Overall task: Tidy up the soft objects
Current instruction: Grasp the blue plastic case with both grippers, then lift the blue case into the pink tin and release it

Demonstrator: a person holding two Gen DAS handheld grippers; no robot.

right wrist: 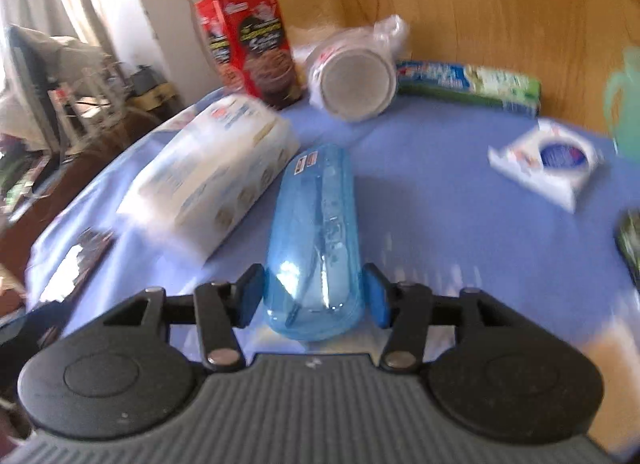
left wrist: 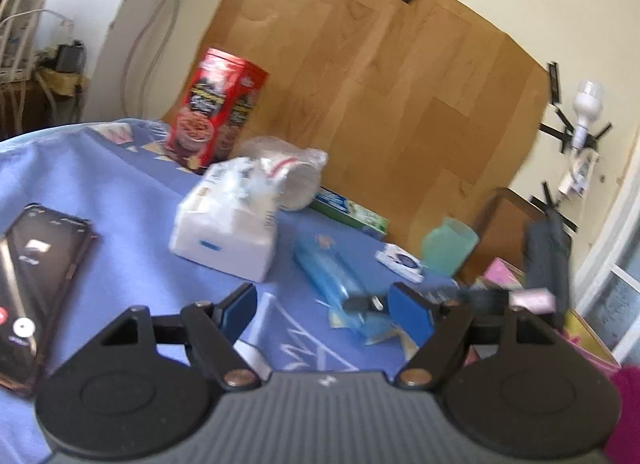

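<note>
A translucent blue oblong case lies on the blue tablecloth. My right gripper is shut on its near end, one blue pad against each side. The same case shows in the left wrist view, ahead of my left gripper, which is open with only cloth between its fingers. A soft white wipes pack lies just left of the case, and it also appears ahead and left of the left gripper as the wipes pack. Both views are blurred.
At the back stand a red box, a plastic-wrapped stack of cups on its side and a green-blue carton. A small white box and a green cup are right. A phone lies near left.
</note>
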